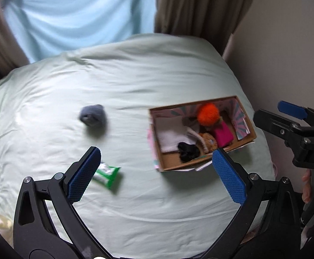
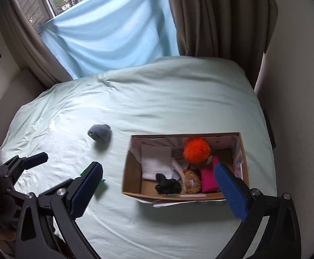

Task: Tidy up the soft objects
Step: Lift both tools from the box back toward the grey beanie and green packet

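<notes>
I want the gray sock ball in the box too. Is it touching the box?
Apart. The right wrist view shows the gray sock ball lying alone, with bare green bedsheet between it and the cardboard box.

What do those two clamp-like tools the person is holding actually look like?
Both match. The left gripper and the right gripper are matte black, with angled arms joined by round silver bolts and triangular cut-outs near the base. Each has two jaws faced with flat blue pads in a fine criss-cross texture. White letters, partly cut off, mark the right gripper's body. No cables or sleeves show.
</notes>
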Tool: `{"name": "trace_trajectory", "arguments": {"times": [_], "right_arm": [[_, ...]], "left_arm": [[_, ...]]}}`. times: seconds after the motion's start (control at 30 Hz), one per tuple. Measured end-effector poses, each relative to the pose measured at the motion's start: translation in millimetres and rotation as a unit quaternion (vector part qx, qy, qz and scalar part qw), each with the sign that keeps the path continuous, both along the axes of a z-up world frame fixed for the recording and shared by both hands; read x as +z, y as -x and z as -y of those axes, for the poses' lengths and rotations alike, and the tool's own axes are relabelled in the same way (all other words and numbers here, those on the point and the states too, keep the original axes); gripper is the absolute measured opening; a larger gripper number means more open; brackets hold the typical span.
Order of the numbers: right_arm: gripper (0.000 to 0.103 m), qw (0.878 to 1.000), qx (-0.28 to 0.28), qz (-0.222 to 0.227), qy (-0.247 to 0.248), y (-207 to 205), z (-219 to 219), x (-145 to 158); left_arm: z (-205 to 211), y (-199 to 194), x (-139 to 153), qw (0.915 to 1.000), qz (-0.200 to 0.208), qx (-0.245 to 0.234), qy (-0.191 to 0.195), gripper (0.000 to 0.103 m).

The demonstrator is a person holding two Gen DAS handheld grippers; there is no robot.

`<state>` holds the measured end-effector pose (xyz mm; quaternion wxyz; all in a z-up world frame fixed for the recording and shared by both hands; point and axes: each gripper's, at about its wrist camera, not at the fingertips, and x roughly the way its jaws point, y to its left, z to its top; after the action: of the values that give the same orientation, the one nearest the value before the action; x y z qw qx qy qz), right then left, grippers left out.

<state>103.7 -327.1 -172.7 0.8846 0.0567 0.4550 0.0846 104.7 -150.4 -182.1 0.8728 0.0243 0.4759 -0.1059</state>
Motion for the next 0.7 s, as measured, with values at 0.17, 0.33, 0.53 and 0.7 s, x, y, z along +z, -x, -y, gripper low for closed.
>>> {"name": "trace_trajectory", "arguments": {"times": [0.17, 0.33, 0.53, 0.7], "right_arm": [[0.103, 0.999, 0.014, 0.021, 0.030, 22, -40, 20], [0.103, 0.998, 0.042, 0.044, 0.025, 42, -81, 34], [0.103, 0.996, 0.040, 0.078, 0.003, 64, -124, 40], [0.103, 0.997, 0.031, 0.073, 0.013, 66, -165, 32]], "left_arm": [[-45, 19, 21, 0.9990, 0.022, 0.038, -0.003, 0.103], [-101, 40, 37, 0.9965, 0.051, 0.067, -0.004, 0.103], [-157, 49, 43, 0.9956, 0.063, 0.069, 0.007, 0.103], [-198, 42, 41, 0.9964, 0.067, 0.051, 0.009, 0.103]]}}
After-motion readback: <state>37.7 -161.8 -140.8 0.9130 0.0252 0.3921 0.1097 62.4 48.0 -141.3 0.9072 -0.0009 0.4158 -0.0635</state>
